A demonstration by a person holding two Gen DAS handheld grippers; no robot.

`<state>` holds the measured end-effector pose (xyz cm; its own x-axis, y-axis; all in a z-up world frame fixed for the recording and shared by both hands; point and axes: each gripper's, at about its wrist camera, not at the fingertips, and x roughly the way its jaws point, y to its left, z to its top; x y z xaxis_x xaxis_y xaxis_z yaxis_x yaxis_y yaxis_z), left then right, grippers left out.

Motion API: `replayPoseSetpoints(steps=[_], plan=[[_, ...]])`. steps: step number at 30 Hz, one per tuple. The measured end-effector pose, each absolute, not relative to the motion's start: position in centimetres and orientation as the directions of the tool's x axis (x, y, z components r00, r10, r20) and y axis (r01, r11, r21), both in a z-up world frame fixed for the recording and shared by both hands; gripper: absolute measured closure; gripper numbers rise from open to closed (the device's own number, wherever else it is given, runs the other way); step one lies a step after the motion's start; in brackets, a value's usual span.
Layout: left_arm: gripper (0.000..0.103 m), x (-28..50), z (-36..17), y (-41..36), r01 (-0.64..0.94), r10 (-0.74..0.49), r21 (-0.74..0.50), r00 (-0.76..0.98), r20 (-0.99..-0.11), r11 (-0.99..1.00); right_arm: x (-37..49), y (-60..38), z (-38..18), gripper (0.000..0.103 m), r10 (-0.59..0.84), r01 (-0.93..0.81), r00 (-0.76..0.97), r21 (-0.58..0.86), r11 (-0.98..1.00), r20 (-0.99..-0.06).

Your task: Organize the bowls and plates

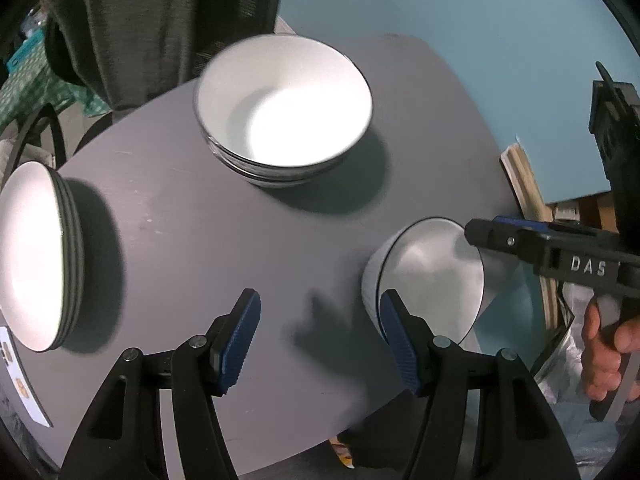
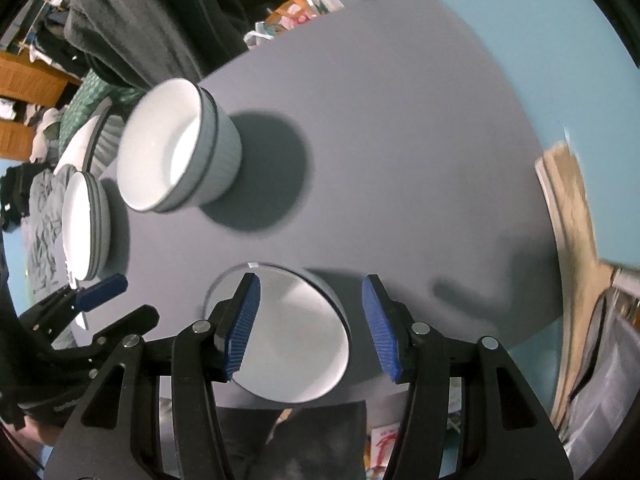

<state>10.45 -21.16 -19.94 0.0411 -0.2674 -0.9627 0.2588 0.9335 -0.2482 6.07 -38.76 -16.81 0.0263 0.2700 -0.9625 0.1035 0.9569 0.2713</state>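
A stack of white bowls (image 1: 284,108) stands at the middle of the round grey table (image 1: 180,216); it also shows in the right wrist view (image 2: 180,144). A stack of white plates (image 1: 36,256) sits at the left edge and shows in the right wrist view (image 2: 86,224) too. A single white bowl (image 1: 432,276) sits near the table's front right edge. My left gripper (image 1: 320,340) is open and empty, just left of that bowl. My right gripper (image 2: 310,324) is open above the single bowl (image 2: 288,332), its left finger over the bowl's inside, touching nothing that I can see.
Dark clothes (image 1: 160,20) hang behind the table. A teal floor (image 1: 460,20) surrounds it. Wooden slats (image 2: 572,216) lean at the right. The left gripper's finger (image 2: 102,286) shows at the left of the right wrist view.
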Motion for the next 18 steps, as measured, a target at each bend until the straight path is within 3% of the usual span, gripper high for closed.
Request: replayPoseSetpoints(steps=[18], plan=[[0.039, 9.3, -24.6, -26.0, 0.303, -0.247, -0.252, -0.054, -0.967, 0.919, 3.5, -39.8, -20.8, 0.049, 0.274, 0.130, 0.001, 0.271, 0.954, -0.962]])
